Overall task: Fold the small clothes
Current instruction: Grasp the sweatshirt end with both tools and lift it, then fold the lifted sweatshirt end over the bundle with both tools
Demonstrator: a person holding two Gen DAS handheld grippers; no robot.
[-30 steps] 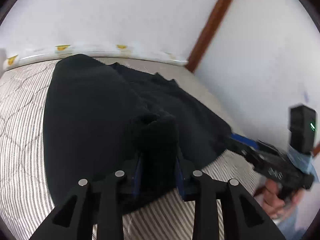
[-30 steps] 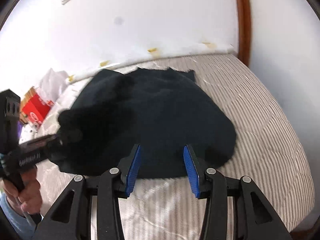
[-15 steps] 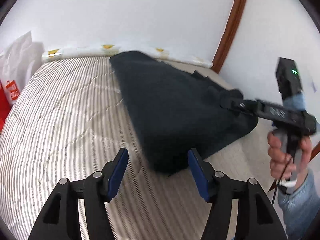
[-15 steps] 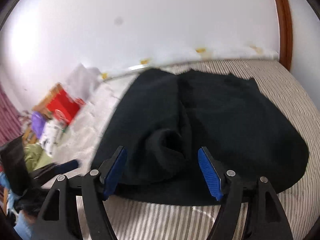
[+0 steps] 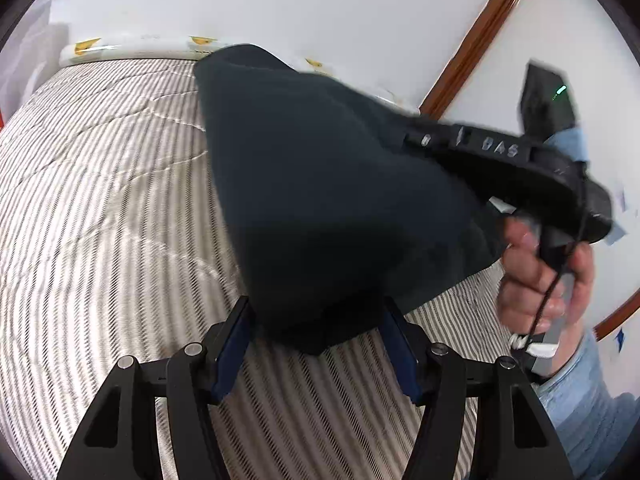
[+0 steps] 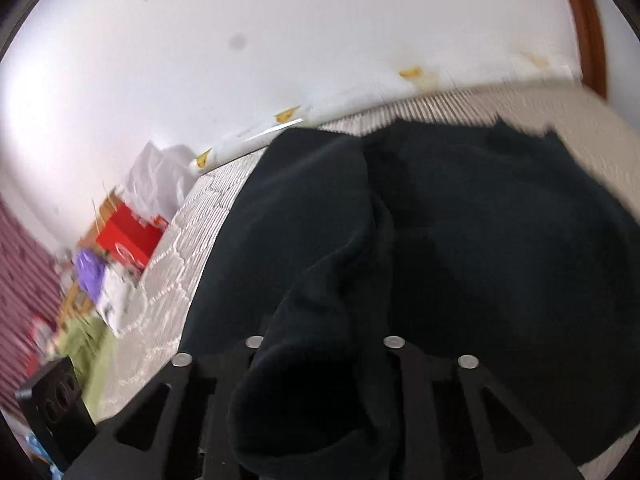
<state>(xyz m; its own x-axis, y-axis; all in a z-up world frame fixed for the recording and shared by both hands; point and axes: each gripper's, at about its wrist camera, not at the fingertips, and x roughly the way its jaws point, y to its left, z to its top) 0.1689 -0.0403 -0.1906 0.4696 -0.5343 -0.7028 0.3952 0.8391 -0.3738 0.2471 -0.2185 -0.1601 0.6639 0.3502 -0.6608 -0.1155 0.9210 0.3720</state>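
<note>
The dark garment (image 5: 320, 184) lies on the striped bed (image 5: 100, 200), one part lifted. The right gripper (image 6: 320, 360) is clamped on a bunched fold of it, cloth swallowing the pads. Seen from the left side, that gripper's body reaches into the raised cloth. The left gripper (image 5: 316, 340) has its blue pads (image 5: 234, 344) spread wide, the garment's near corner sitting between them, ungripped.

Your garment (image 5: 328, 184) on the mattress (image 5: 100, 220), pillow (image 5: 132, 46) behind against the wall, clutter (image 6: 120, 248) off the mattress's left side
</note>
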